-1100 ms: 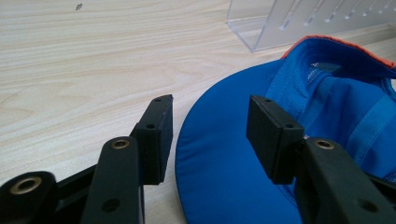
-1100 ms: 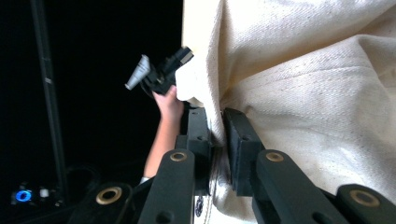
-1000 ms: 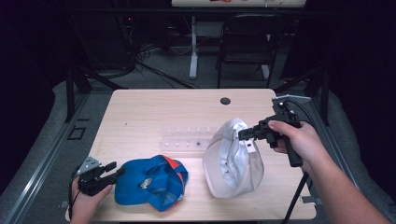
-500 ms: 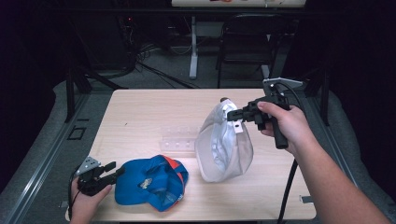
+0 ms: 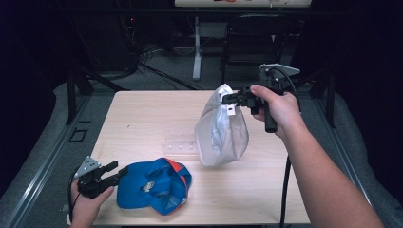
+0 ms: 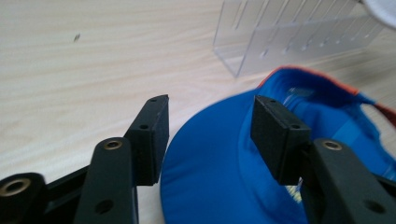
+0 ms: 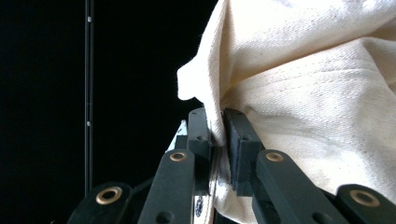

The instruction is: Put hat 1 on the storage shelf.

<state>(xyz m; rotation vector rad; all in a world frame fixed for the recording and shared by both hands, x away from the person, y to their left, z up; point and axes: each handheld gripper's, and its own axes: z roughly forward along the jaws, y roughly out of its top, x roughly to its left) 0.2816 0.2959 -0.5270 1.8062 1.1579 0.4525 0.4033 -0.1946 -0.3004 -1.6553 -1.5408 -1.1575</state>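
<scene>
A blue cap [image 5: 152, 185] with orange trim lies at the table's front left. My left gripper [image 5: 118, 170] sits at its brim; in the left gripper view the blue cap [image 6: 224, 172] has its brim between the spread jaws of my left gripper [image 6: 210, 116]. Those jaws have just been opening, and the pads stand off the cloth. A white cap [image 5: 221, 130] hangs in the air over the table's right half. My right gripper [image 5: 227, 99] is shut on its top edge. In the right gripper view the white cap [image 7: 317, 93] is pinched by my right gripper [image 7: 217, 123].
A clear plastic rack [image 5: 180, 145] lies on the light wooden table [image 5: 142, 114] between the two caps, and it appears as the clear rack [image 6: 299, 42] beyond the blue cap. A dark chair [image 5: 256, 42] and cables stand behind the table.
My right gripper has lifted the white cap off the table, up and toward the far side. The left hand and the blue cap stayed in place.
</scene>
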